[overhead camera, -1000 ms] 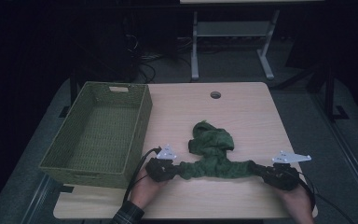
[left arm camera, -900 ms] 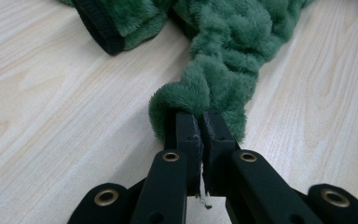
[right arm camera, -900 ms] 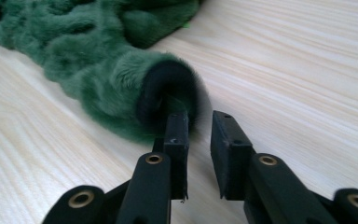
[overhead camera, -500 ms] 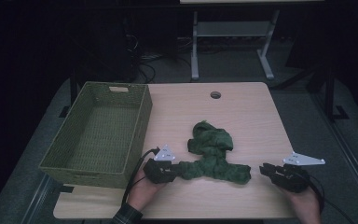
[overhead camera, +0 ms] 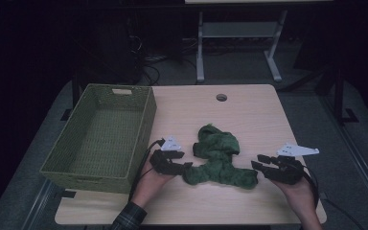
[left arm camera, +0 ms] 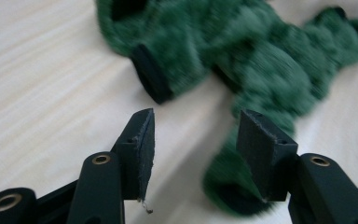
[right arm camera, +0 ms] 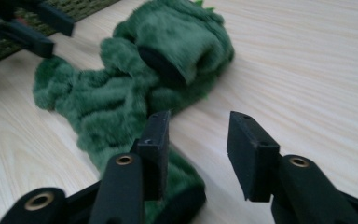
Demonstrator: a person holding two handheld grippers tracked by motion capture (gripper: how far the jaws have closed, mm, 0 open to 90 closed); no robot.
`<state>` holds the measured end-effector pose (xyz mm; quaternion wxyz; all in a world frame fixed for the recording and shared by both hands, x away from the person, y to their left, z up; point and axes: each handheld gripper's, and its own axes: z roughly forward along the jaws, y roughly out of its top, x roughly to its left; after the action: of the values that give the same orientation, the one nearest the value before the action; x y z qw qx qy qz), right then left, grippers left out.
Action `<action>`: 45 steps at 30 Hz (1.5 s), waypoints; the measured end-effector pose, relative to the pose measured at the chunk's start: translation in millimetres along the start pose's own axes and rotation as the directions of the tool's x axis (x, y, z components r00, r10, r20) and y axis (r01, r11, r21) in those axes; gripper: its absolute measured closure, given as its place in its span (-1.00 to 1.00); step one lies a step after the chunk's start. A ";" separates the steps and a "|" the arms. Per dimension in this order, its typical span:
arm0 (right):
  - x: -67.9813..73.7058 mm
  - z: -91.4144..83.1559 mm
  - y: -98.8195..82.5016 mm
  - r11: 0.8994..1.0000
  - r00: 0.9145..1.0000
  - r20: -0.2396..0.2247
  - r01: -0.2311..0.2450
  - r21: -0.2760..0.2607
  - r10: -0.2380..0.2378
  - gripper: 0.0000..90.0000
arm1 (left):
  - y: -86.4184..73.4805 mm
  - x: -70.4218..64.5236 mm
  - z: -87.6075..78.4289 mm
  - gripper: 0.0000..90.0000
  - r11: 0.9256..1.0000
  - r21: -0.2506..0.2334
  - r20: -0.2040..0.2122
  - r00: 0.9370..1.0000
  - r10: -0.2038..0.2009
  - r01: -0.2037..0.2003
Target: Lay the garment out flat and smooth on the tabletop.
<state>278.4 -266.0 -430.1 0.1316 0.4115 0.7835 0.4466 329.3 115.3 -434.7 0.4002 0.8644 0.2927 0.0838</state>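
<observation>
A green fuzzy cloth (overhead camera: 218, 160) lies bunched on the wooden table (overhead camera: 254, 115), with one end toward each hand. My left gripper (overhead camera: 186, 166) sits just at its left end. In the left gripper view, the left gripper (left arm camera: 196, 135) has just been opening, with bare table between the pads and the cloth (left arm camera: 261, 60) ahead and beside the right pad. My right gripper (overhead camera: 258, 163) hovers off the cloth's right end. In the right gripper view, the right gripper (right arm camera: 198, 135) has also just been opening and holds nothing, with the cloth (right arm camera: 135, 93) ahead and under the left pad.
A green woven basket (overhead camera: 100, 134) stands on the left part of the table, close to my left hand. A round hole (overhead camera: 221, 97) is in the tabletop near the far edge. A metal stand (overhead camera: 239, 33) is on the floor beyond the table.
Both grippers have let go of the cloth's ends and opened. The stretched cloth has gone slack and shorter. The right gripper has pulled back to the right and lifted.
</observation>
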 end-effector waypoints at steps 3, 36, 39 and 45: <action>1.9 7.6 8.6 1.000 1.000 -0.025 0.003 0.001 -0.003 0.20 | 6.1 7.5 5.1 -0.03 1.000 -0.018 -0.006 1.000 -0.012 0.012; 0.3 42.9 52.5 0.994 0.992 0.058 0.111 -0.011 -0.110 0.85 | 40.5 21.5 22.0 0.85 0.991 -0.125 0.022 0.999 0.048 -0.045; -9.7 44.6 52.3 0.995 0.992 0.080 0.102 0.007 -0.102 0.87 | 44.4 18.9 18.6 0.86 0.992 -0.106 -0.012 0.997 0.072 -0.073; -26.2 69.9 42.0 0.994 0.995 0.079 0.052 0.093 -0.060 0.88 | 40.5 20.1 36.4 0.86 0.998 0.002 -0.025 0.998 0.064 -0.064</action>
<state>357.0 -233.6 -440.0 0.1569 0.4128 0.8083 0.3895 377.2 82.8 -430.7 0.3930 0.8723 0.2702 0.1074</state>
